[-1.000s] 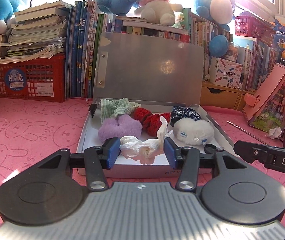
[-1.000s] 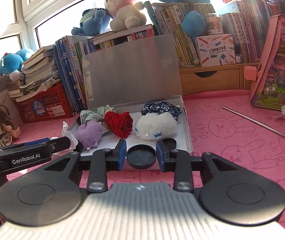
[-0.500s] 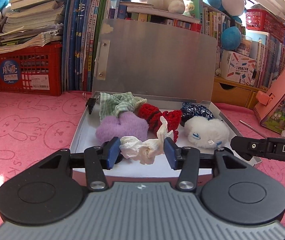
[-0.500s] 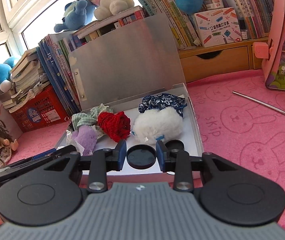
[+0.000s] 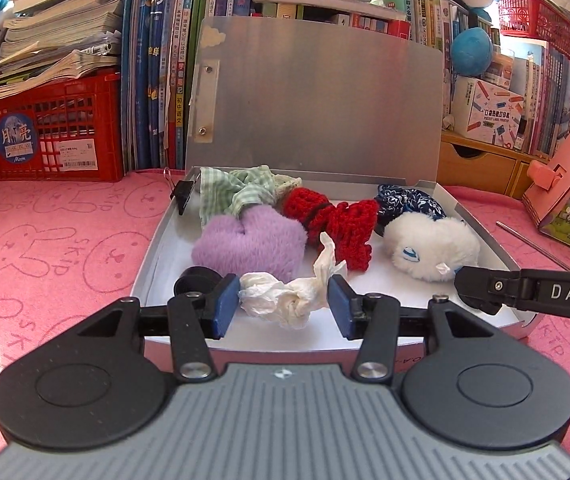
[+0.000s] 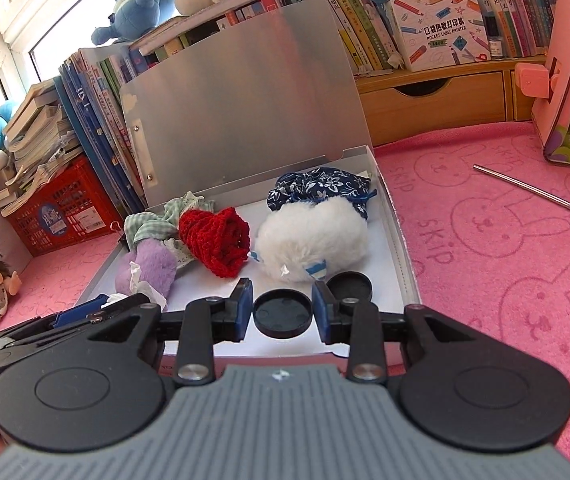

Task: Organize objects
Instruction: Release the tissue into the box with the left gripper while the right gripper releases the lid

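Clamped on cargo, both sets of jaws: left gripper (image 5: 283, 307) pinching a crumpled white tissue (image 5: 285, 298) between its blue pads, right gripper (image 6: 282, 312) squeezing a round black cap (image 6: 282, 311) by its rim. Poised over the near edge of an open white box (image 5: 153, 264) on a pink bunny-print mat (image 5: 45, 248), lid (image 5: 317, 112) propped upright at 12 o'clock against a row of books. Already packed inside, seen from the left wrist: a purple plush (image 5: 249, 242) at 11 o'clock of the tissue, a green checked cloth (image 5: 241, 192) behind it, a red knitted piece (image 5: 337, 224) at 12 o'clock, a white fluffy toy (image 5: 431, 246) at 2 o'clock with a blue patterned pouch (image 5: 409, 200) beyond. Also lying on the box floor: a second black cap (image 6: 351, 286), just at 1 o'clock of the held one in the right wrist view. Apparently mid-delivery, with both items carried in for stowing. Probably called for next: lowering each load onto bare white floor at the front of the box, clear of the soft toys, then spreading the pads to let go. Worth watching: the tissue snagging on a pad, and the cap rolling off if released on edge.
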